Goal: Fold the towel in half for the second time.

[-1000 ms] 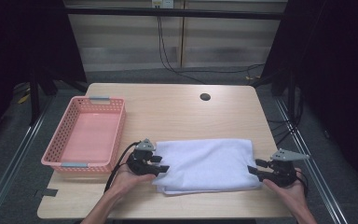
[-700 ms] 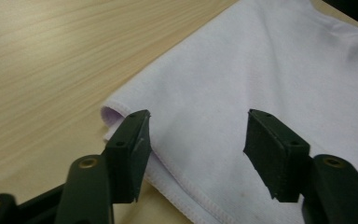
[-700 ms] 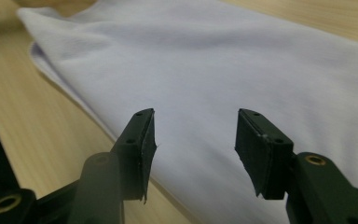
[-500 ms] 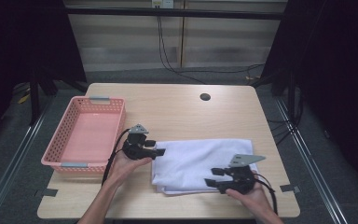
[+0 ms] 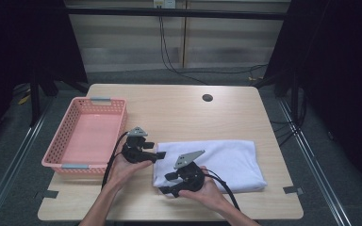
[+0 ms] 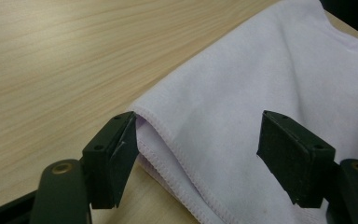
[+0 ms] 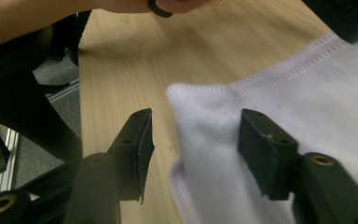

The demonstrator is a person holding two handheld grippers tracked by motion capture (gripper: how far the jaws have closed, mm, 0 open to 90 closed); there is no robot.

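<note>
Towel folded near table's front edge; left gripper and right gripper straddle its left corners, jaws just opening, gripping nothing, likely readying next fold.

One white towel lies folded on the one table. One pink basket sits at its left side. Two grippers are at work, the left gripper and the right gripper, each with two black fingers. One dark round hole marks the tabletop.
</note>
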